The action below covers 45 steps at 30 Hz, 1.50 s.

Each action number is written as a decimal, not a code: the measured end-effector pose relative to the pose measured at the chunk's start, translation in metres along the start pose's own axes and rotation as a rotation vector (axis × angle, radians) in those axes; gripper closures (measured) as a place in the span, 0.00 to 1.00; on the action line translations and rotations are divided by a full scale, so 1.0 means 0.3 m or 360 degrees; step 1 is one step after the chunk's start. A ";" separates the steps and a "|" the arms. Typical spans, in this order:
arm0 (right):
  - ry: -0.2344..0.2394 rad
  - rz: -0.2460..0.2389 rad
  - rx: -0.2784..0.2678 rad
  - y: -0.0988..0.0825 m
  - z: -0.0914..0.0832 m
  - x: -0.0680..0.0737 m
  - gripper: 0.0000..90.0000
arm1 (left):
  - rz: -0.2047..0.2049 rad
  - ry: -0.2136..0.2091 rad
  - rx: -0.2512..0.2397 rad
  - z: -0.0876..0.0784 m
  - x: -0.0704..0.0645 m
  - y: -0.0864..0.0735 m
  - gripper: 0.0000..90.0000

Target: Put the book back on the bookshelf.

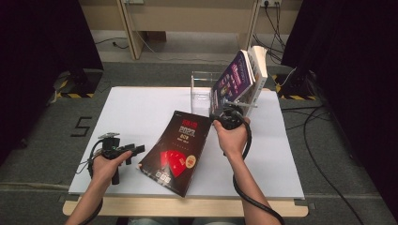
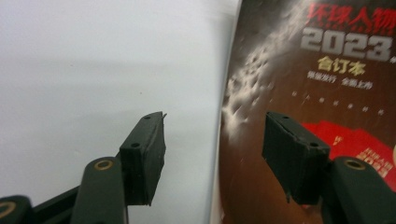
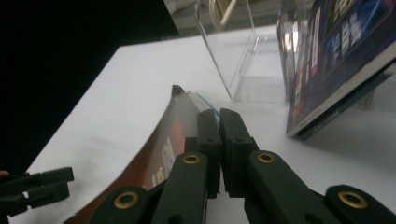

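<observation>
A dark book (image 1: 176, 150) with a red design and white "2023" lies aslant on the white table (image 1: 131, 112). My right gripper (image 1: 225, 115) is at its far right corner, and the jaws (image 3: 218, 114) are shut on that edge. The cover (image 3: 163, 144) bows upward toward them. My left gripper (image 1: 138, 150) rests at the book's near left edge. It is open (image 2: 215, 121), with one jaw over the bare table and the other over the cover (image 2: 289, 70), neither pressing on it.
A clear acrylic stand (image 1: 202, 84) sits at the table's far side, also in the right gripper view (image 3: 233, 56). A purple book (image 1: 232, 79) leans in it with a white book (image 1: 259, 70) behind. Black curtains flank the table, and cables trail on the floor at right.
</observation>
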State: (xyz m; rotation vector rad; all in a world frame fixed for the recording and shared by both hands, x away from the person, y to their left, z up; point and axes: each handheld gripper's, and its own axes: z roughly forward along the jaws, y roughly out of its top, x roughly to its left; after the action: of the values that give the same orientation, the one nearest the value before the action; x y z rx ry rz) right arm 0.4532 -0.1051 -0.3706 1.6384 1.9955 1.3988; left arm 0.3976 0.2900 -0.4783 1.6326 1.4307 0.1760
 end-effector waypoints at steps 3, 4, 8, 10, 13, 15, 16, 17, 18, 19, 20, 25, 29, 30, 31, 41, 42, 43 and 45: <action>0.0006 -0.0018 -0.0051 0.032 -0.030 0.009 0.98 | 0.0000 -0.0002 0.0001 -0.001 -0.001 0.000 0.43; 0.0005 -0.0025 -0.0066 0.042 -0.039 0.011 0.98 | -0.0001 -0.0004 -0.0001 -0.001 -0.001 0.000 0.43; 0.0004 -0.0033 -0.0131 0.085 -0.078 0.014 0.98 | -0.0004 -0.0003 -0.0009 -0.005 0.001 0.002 0.43; 0.0005 -0.0036 -0.0159 0.105 -0.098 0.018 0.98 | -0.0007 -0.0003 -0.0009 -0.006 0.003 0.002 0.43; 0.0009 -0.0057 -0.0197 0.131 -0.125 0.029 0.98 | -0.0008 -0.0004 -0.0009 -0.005 0.004 0.002 0.43; 0.0013 -0.0065 -0.0221 0.148 -0.141 0.036 0.98 | -0.0008 -0.0006 -0.0008 -0.006 0.003 0.001 0.43; 0.0013 -0.0065 -0.0226 0.156 -0.149 0.039 0.98 | -0.0007 -0.0007 -0.0008 -0.006 0.003 0.001 0.43; 0.0016 -0.0069 -0.0239 0.163 -0.157 0.041 0.98 | -0.0008 -0.0008 -0.0009 -0.007 0.003 0.001 0.43; 0.0016 -0.0068 -0.0250 0.169 -0.165 0.043 0.98 | -0.0009 -0.0006 -0.0011 -0.008 0.004 0.001 0.43; 0.0016 -0.0070 -0.0258 0.176 -0.173 0.043 0.98 | -0.0009 -0.0004 -0.0012 -0.009 0.004 0.002 0.43; 0.0020 -0.0070 -0.0270 0.182 -0.181 0.043 0.98 | -0.0010 -0.0004 -0.0013 -0.010 0.004 0.002 0.43; 0.0011 -0.0067 -0.0318 0.213 -0.219 0.038 0.98 | -0.0010 -0.0008 -0.0010 -0.008 0.002 0.002 0.43; -0.0018 -0.0074 -0.0357 0.232 -0.247 0.031 0.98 | -0.0008 -0.0010 -0.0009 -0.007 0.000 0.003 0.43; -0.0019 -0.0067 -0.0367 0.236 -0.254 0.029 0.98 | -0.0007 -0.0010 -0.0009 -0.007 0.000 0.003 0.43; -0.0024 -0.0065 -0.0376 0.240 -0.260 0.025 0.98 | -0.0007 -0.0009 -0.0009 -0.007 0.000 0.003 0.43; -0.0064 -0.0058 -0.0399 0.264 -0.276 -0.001 0.98 | -0.0005 -0.0015 -0.0001 -0.001 -0.005 0.002 0.43; -0.0064 -0.0057 -0.0400 0.268 -0.274 0.000 0.98 | -0.0005 -0.0015 -0.0001 -0.001 -0.005 0.002 0.43; -0.0061 -0.0053 -0.0404 0.274 -0.272 0.001 0.98 | -0.0004 -0.0014 -0.0001 -0.001 -0.005 0.002 0.43; -0.0060 -0.0059 -0.0407 0.289 -0.267 0.005 0.98 | -0.0006 -0.0015 -0.0001 -0.001 -0.004 0.001 0.43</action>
State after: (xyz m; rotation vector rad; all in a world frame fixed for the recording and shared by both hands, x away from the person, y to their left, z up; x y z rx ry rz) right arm 0.4561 -0.1516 -0.2622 1.4970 1.7337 1.5250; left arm 0.3973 0.2894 -0.4773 1.6282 1.4265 0.1665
